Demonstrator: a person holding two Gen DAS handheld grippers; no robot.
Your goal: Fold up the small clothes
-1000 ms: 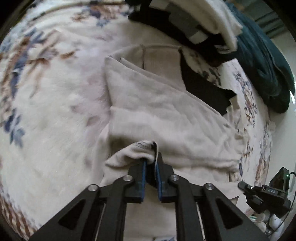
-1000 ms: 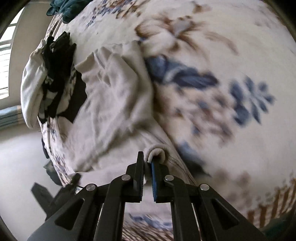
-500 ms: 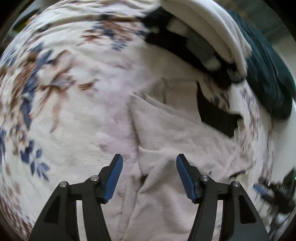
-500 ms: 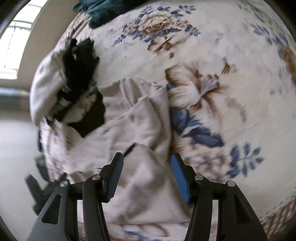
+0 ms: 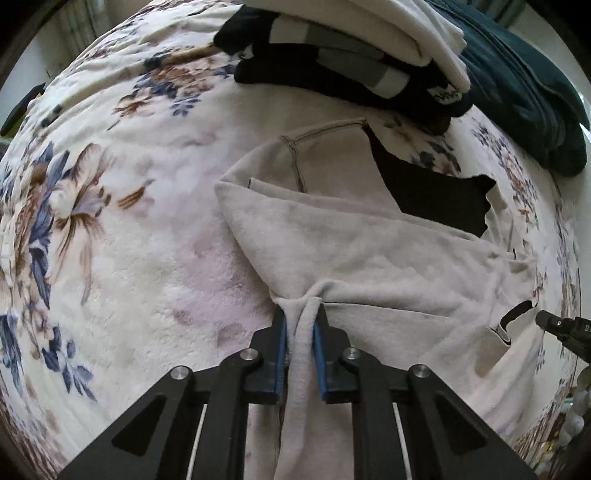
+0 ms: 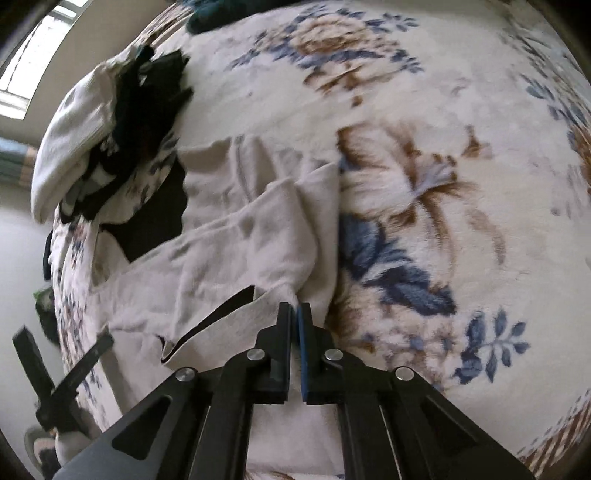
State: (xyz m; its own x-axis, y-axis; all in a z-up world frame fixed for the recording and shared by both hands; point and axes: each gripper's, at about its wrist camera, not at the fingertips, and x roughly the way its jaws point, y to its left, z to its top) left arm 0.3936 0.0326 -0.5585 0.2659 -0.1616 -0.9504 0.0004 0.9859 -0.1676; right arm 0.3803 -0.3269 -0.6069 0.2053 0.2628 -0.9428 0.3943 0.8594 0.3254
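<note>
- My left tool (image 5: 300, 332) is clenched on a bunched ridge of the beige garment (image 5: 369, 251); the cloth runs as a thick strip between the blue pads (image 5: 281, 347) and back toward the camera.
- My right tool (image 6: 295, 314) has its jaws nearly together at the near edge of the same beige garment (image 6: 240, 236). I believe a thin fold is pinched there, though the cloth at the tips is too blurred for me to be sure.
- The garment lies spread on a floral blanket (image 5: 110, 240), cream with blue and brown flowers, which covers what looks like a bed.
- In the left view, one layer is folded diagonally over another, and a stitched hem (image 5: 295, 162) shows at the far edge of the lower layer.
- A dark slit opening (image 6: 214, 317) sits in the cloth just left of my right tool; in the left view the same kind of gap (image 5: 517, 314) shows near the garment's right edge.
- A black cloth (image 5: 436, 192) lies beyond the fold, partly under the beige garment.
- In the left view the other tool (image 5: 565, 328) shows at the right edge, close to the garment.
- Farther back is a stack of clothes: a black piece with grey stripes (image 5: 332, 62), with a white garment (image 5: 369, 26) on top.
- A dark teal blanket (image 5: 524, 92) lies beside that stack, at the far right.
- From the right view, a bright window (image 6: 29, 70) shows at the far left, past the bed.
</note>
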